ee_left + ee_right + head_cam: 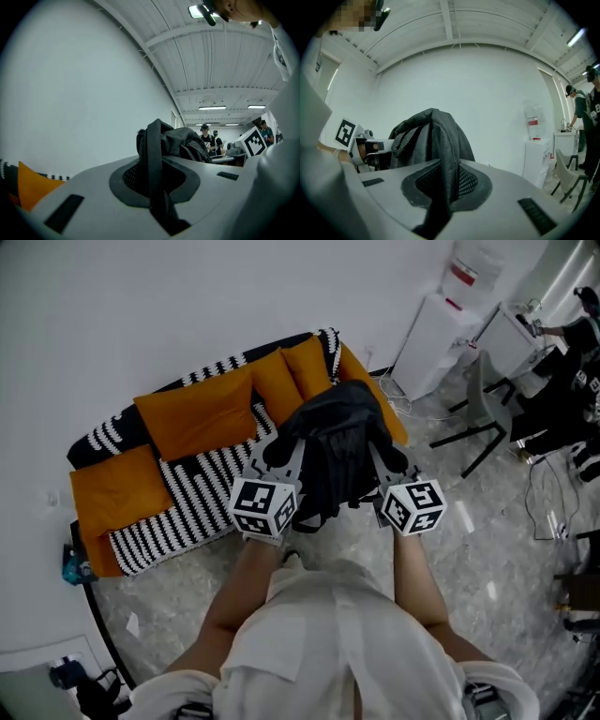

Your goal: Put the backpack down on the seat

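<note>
A black backpack (pixel 336 446) hangs in the air between my two grippers, in front of and above a sofa seat (pixel 183 512) with a black-and-white striped cover. My left gripper (pixel 279 448) is shut on a black webbing strap (pixel 153 164) at the bag's left side. My right gripper (pixel 386 457) is shut on a mesh-padded strap (pixel 444 173) at its right side. In both gripper views the bag's body (pixel 180 143) (pixel 426 136) rises just beyond the jaws. The bag's underside is hidden.
Orange cushions (pixel 197 411) lean along the sofa back and one lies at its left end (pixel 117 486). A grey chair (pixel 483 409) and a white water dispenser (pixel 436 329) stand to the right on the marbled floor. People stand at desks in the distance (pixel 206 138).
</note>
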### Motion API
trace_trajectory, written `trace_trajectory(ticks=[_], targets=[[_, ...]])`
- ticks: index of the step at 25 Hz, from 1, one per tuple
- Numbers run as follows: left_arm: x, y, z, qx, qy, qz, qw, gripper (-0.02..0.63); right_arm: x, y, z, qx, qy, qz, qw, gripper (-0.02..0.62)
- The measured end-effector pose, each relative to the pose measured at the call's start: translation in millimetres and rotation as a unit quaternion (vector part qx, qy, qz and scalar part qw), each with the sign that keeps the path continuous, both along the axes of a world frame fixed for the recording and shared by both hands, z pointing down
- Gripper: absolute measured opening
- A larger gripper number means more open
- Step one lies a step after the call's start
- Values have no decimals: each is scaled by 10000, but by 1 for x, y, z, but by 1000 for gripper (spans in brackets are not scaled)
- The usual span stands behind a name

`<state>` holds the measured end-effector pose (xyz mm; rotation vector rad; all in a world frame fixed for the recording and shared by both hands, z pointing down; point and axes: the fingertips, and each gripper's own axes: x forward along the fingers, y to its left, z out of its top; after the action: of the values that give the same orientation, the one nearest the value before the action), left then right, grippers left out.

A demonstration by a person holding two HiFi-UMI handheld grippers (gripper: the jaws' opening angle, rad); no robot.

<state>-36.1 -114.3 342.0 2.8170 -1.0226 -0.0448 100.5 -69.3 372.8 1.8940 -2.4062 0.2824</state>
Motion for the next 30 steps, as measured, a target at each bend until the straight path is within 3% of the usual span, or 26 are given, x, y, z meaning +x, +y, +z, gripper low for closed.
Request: trace_trajectory(ticks=[7,19,30], targets=[[28,-62,12,-89,-192,-118,9997,52,27,-66,16,-142,-109,-161,9997,46],[70,-181,77,-797,-449,-744,9930,52,73,-203,81,-787,-252,-1055,9910,46],[99,-237,153,-1453,-521,-795,9848,52,104,-266,154,-1285,-71,-1242,9839,48]])
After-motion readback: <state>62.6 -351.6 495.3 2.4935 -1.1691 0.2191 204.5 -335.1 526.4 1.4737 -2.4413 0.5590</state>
